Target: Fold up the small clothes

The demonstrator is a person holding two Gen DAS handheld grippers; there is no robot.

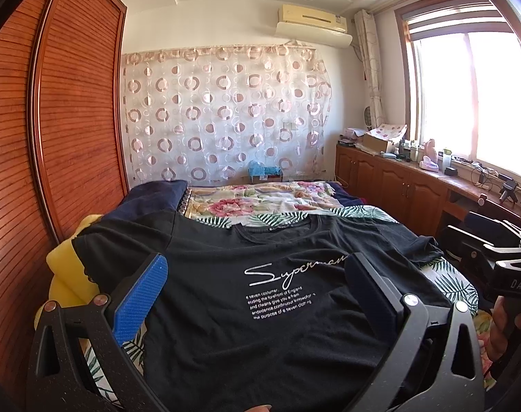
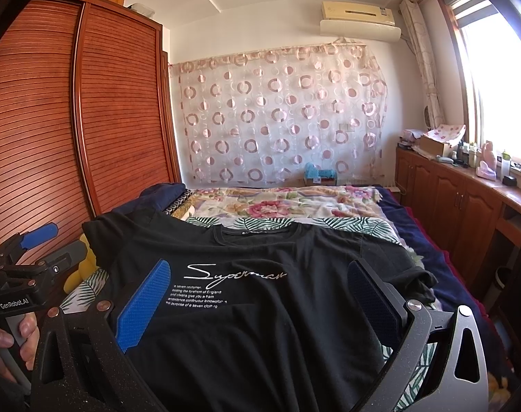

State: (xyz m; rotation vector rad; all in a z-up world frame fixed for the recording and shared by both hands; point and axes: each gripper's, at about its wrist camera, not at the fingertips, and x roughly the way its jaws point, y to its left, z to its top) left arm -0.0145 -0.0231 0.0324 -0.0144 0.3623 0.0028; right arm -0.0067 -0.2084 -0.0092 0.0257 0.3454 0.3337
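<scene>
Holding both tongs wide and empty above the bed (image 1: pixel 363 211), my left gripper (image 1: pixel 257 274) and right gripper (image 2: pixel 260 281) frame the black T-shirt (image 1: pixel 260 326), which lies flat, print up, so I can choose fold corners.

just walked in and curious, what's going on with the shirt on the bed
A person holds a handheld gripper in each hand over a black T-shirt that lies spread out, print side up, on the bed. It looks set for folding, with no fold made yet. The left gripper and the right gripper both hover above the lower part of the shirt with jaws wide open, gripping nothing. Both sleeves are out to the sides and the collar points toward the far wall.
</scene>
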